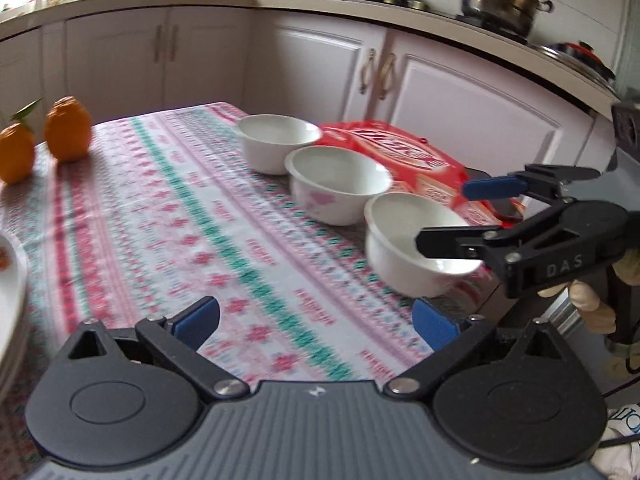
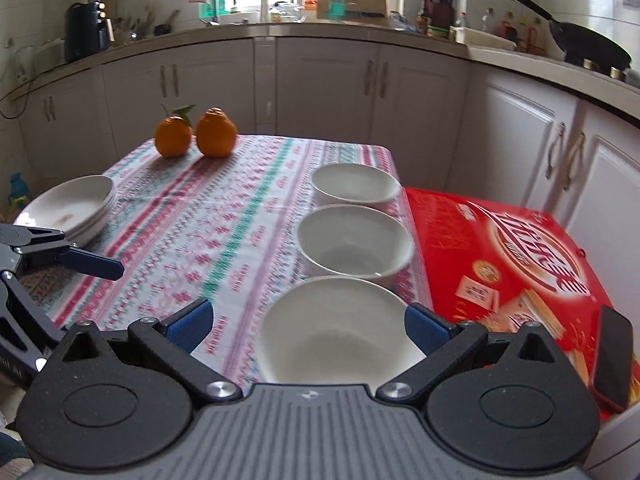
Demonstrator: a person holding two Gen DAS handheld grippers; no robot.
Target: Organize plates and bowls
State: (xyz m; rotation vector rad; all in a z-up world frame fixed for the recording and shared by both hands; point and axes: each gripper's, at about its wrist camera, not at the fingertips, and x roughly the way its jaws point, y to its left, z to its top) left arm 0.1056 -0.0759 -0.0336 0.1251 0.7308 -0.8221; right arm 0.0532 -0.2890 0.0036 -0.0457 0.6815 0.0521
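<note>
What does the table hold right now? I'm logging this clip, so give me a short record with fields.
bowls: three white bowls in a row, nearest bowl, middle bowl, far bowl
plates: stack of plates at the table's left edge
right gripper: open, jaws either side of the nearest bowl
left gripper: open, holding nothing
other: two oranges, red box, phone on the box

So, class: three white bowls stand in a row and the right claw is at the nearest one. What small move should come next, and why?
Probably close the right claw on the nearest bowl. Its open fingers already straddle the rim, one inside and one outside, so it only needs gripping before lifting.
</note>
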